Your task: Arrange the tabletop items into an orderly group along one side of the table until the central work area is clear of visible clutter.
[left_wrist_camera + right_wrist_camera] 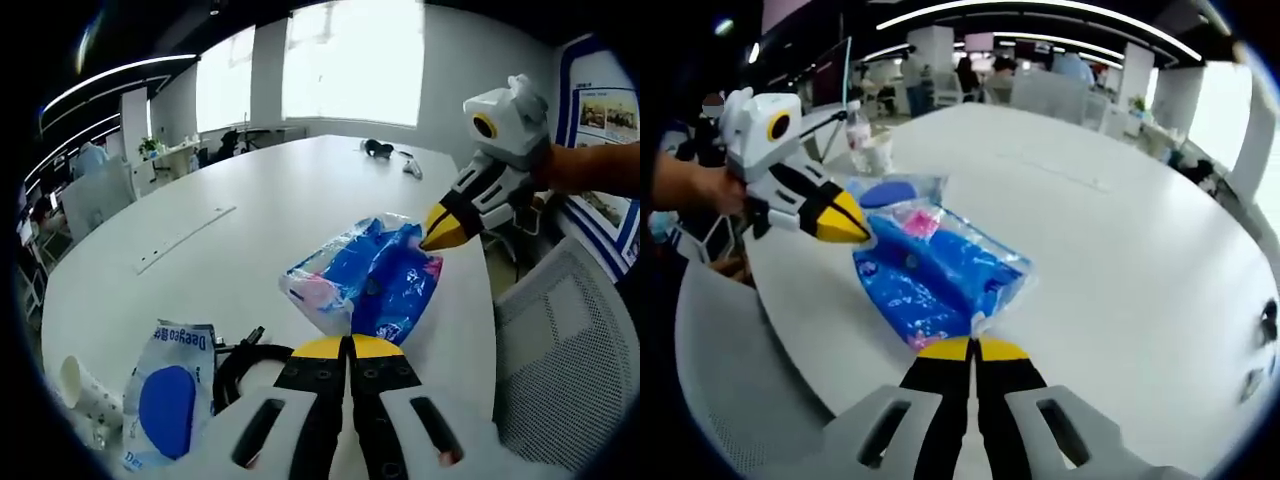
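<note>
Bare white table (300, 190) stretches open across the upper centre of the left gripper view; a blue plastic packet (365, 275) blocks the middle, a white pouch (170, 385) and black cable (240, 360) crowd lower left.

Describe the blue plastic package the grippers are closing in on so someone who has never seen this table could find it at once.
On the big white table, look near the edge beside the mesh chair. The blue plastic package lies flat there, between the left gripper and the right gripper. Unlike the white Deeyeo pack nearby, it is clear, crinkled wrap, mostly bright blue with a pink patch.
</note>
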`<state>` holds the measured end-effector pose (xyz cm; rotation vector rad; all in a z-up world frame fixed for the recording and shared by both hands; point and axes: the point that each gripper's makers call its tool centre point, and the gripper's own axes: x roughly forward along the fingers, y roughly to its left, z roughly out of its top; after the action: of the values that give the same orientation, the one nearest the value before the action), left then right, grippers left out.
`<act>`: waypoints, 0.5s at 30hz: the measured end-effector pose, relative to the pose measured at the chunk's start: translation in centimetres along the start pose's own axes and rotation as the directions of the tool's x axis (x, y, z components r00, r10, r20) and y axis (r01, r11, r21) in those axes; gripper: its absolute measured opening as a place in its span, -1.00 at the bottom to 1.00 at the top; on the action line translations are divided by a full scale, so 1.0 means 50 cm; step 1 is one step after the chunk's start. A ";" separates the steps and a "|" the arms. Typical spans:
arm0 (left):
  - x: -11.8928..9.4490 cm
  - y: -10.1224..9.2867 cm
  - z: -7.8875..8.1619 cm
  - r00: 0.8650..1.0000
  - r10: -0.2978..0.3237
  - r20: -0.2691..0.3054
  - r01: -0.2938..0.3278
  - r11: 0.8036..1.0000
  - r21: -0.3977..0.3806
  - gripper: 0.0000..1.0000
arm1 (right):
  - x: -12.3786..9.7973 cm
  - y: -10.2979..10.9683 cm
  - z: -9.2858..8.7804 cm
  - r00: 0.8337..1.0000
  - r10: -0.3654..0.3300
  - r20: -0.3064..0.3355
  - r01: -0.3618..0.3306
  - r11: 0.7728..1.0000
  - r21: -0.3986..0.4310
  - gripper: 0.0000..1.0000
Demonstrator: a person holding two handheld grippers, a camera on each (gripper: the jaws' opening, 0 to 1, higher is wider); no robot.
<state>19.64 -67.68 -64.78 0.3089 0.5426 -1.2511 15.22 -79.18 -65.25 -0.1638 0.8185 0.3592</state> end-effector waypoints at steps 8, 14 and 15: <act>-0.006 0.022 0.015 1.000 0.005 0.012 -0.005 1.000 0.001 -1.00 | 0.006 -0.006 0.026 1.000 -0.001 0.001 0.001 1.000 -0.017 -1.00; -0.012 0.030 0.019 1.000 0.022 0.016 -0.022 1.000 0.008 -1.00 | 0.013 -0.007 0.040 1.000 0.015 0.005 -0.015 0.999 -0.040 -1.00; -0.012 0.031 0.020 1.000 0.024 0.016 -0.024 1.000 0.009 -1.00 | 0.012 -0.008 0.042 1.000 0.016 0.005 -0.016 0.999 -0.050 -1.00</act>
<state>21.23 -67.23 -63.74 0.3123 0.5182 -1.2322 17.19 -78.80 -64.28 -0.2030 0.8057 0.3951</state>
